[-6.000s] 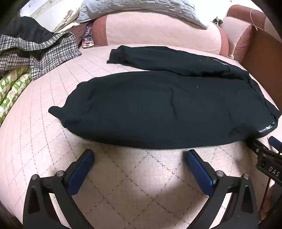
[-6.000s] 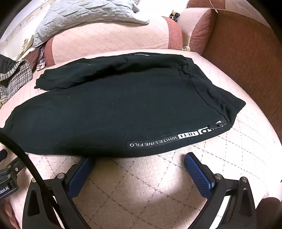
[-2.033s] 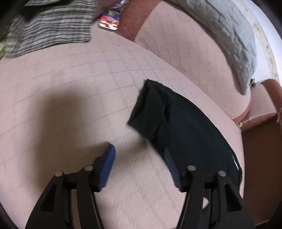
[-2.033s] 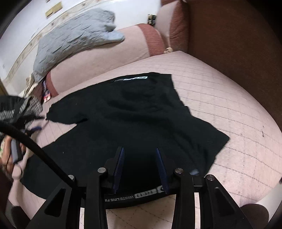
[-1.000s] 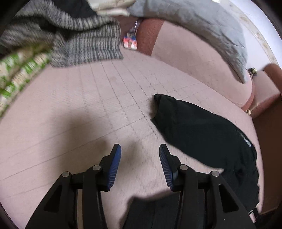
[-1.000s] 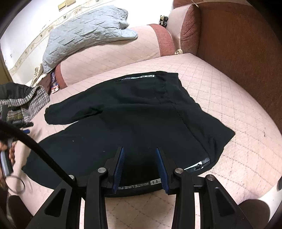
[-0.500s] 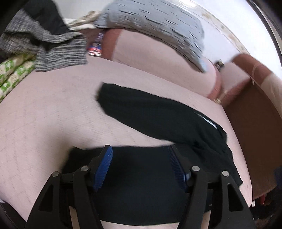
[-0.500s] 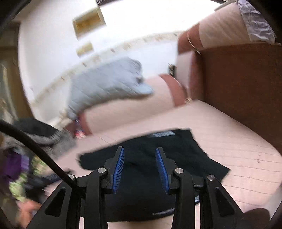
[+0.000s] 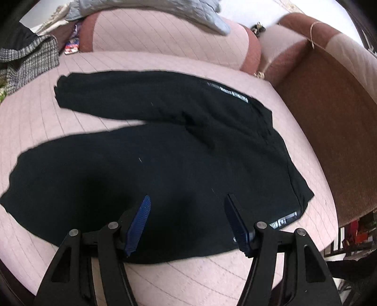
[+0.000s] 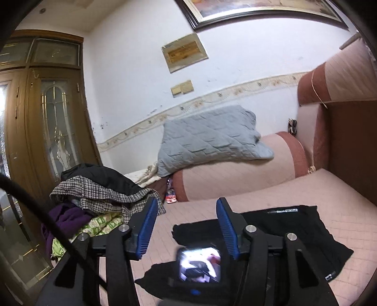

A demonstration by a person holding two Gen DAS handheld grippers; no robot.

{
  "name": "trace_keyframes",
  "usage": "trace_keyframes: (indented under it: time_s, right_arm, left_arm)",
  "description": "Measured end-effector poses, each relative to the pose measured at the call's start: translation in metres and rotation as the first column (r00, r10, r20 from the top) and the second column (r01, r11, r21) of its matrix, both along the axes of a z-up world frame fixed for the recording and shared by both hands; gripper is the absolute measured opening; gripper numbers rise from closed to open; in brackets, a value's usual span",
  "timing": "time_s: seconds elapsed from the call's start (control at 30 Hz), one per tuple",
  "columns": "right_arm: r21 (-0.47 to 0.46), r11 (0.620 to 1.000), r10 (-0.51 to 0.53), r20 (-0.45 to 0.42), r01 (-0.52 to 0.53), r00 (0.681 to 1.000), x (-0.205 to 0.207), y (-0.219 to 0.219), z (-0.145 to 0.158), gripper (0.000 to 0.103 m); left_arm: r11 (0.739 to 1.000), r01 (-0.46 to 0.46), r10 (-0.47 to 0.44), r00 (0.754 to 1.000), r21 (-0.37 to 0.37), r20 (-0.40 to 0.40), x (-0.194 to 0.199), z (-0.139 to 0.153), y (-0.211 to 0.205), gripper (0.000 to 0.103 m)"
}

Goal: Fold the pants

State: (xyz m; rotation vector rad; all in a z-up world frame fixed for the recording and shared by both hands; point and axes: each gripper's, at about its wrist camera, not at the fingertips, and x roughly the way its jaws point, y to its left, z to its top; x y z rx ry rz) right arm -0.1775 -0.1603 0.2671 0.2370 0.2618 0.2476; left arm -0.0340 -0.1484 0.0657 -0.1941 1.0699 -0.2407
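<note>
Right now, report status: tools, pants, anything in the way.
Left tool open, empty, over the pants. Right tool open, empty, raised. Pants flat on the sofa, legs apart, unfolded. Nothing on them.

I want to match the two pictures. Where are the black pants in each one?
Left wrist view: the black pants fill the middle, spread on the pink bed, legs reaching left.
Right wrist view: the black pants lie low and right of centre, partly hidden behind the gripper.
Shared landmark: the grey quilted blanket draped on the pink bolster behind the pants.
</note>
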Motion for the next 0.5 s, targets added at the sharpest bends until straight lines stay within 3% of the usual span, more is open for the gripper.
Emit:
trace_keyframes:
  time_s: [0.17, 0.2, 0.3, 0.4, 0.5]
  right_arm:
    - [0.029, 1.0, 0.011, -0.049, -0.01, 0.999, 0.005, -0.002, -0.008, 0.058]
    - [0.018, 1.0, -0.001, -0.052, 0.002, 0.999, 0.005, -0.004, -0.008, 0.063]
    - [-0.028, 0.994, -0.107, -0.052, 0.105, 0.993, 0.005, -0.031, -0.009, 0.081]
    - [-0.086, 0.978, -0.2, -0.097, 0.192, 0.975, 0.009, -0.057, -0.019, 0.084]
    - [-0.176, 0.948, -0.299, -0.196, 0.266, 0.934, 0.02, -0.083, -0.04, 0.084]
  left_arm:
    - [0.999, 0.036, -0.036, 0.999, -0.027, 0.012, -0.013, -0.006, -0.001, 0.065]
    - [0.999, 0.032, -0.031, 0.999, -0.04, 0.019, -0.014, -0.007, 0.007, 0.065]
    - [1.0, -0.01, 0.011, 0.998, -0.012, 0.059, -0.019, -0.007, 0.031, 0.064]
    - [0.998, -0.058, 0.054, 0.992, 0.027, 0.112, -0.026, -0.003, 0.057, 0.064]
    - [0.992, -0.112, 0.101, 0.982, 0.059, 0.159, -0.033, 0.002, 0.081, 0.065]
